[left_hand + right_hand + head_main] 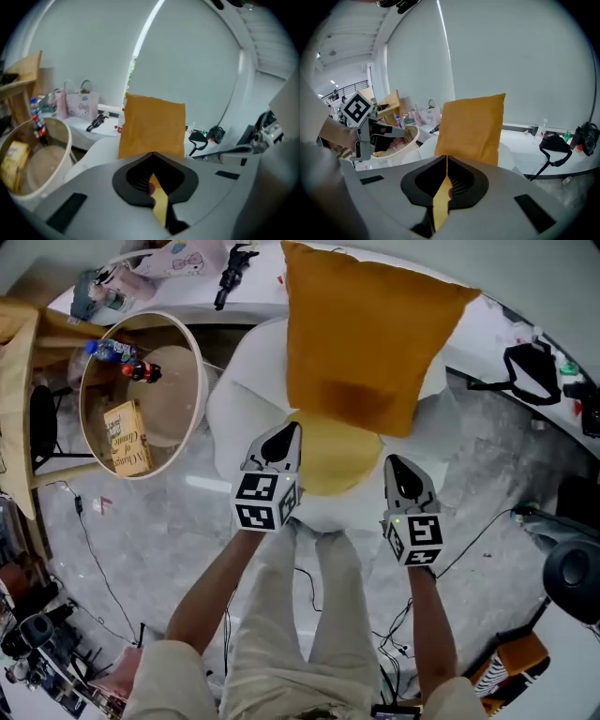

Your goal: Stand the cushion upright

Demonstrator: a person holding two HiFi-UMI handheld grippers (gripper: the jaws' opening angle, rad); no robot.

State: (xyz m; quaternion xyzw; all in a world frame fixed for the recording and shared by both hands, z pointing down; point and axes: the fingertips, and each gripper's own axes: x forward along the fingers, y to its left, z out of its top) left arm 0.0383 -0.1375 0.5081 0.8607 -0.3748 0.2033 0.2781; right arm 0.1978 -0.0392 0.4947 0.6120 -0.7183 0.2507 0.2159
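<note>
The orange cushion stands upright on the white round chair, leaning on its back; it also shows in the left gripper view and the right gripper view. A yellow seat pad lies in front of it. My left gripper hovers over the pad's near left edge, shut with nothing in it. My right gripper hangs at the pad's near right edge, also shut and empty. Neither touches the cushion.
A round wooden-rimmed side table stands left of the chair, with a book and a bottle in it. A white ledge behind holds a pink bag and a black bag. Cables run over the floor.
</note>
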